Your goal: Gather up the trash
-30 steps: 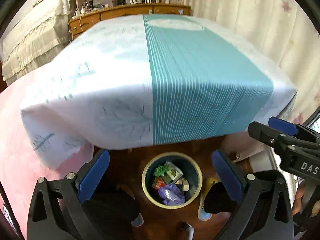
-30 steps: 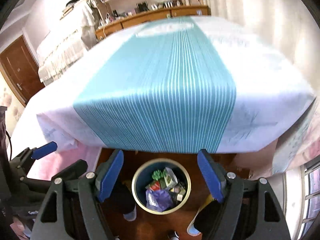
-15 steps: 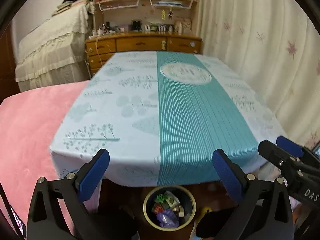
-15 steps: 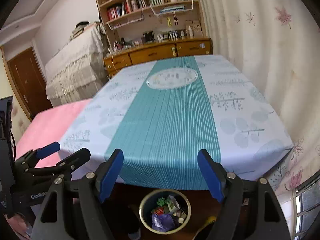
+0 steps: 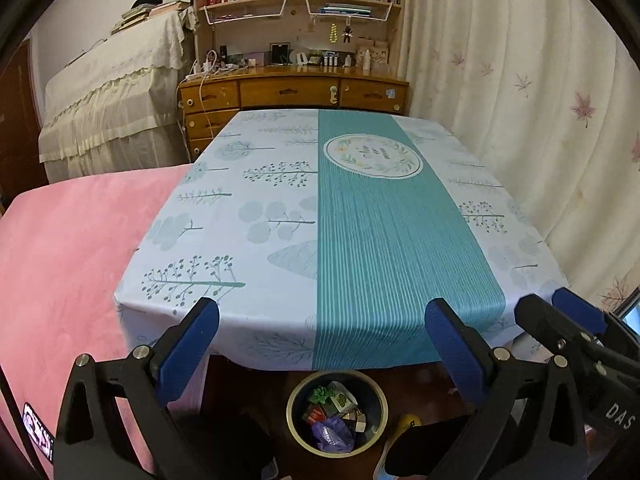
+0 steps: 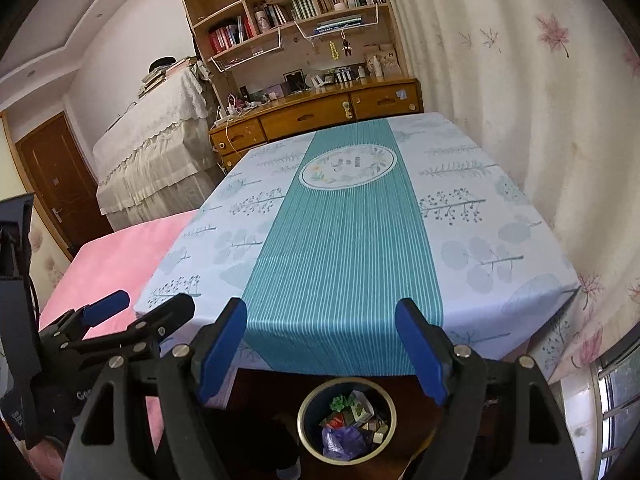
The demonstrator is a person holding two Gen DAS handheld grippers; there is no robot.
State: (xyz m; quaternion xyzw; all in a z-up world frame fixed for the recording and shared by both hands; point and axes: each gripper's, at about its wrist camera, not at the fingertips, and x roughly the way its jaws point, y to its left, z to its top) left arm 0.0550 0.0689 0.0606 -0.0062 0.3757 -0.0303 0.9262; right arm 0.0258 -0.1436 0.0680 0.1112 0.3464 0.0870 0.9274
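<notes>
At bottom centre, the bin [image 5: 337,417] holds wrappers [image 5: 331,435]. Both grippers' fingers [image 5: 188,347] [image 6: 420,354] gape empty. The view has risen since earlier, showing more desk [image 5: 280,216].

Both fisheye views are taken from just off the near end of the table [image 5: 280,208], looking along it toward the bookshelf [image 6: 288,8]. The bin [image 5: 337,416] on the floor (low in each frame) and the tablecloth are shared by both views.
</notes>
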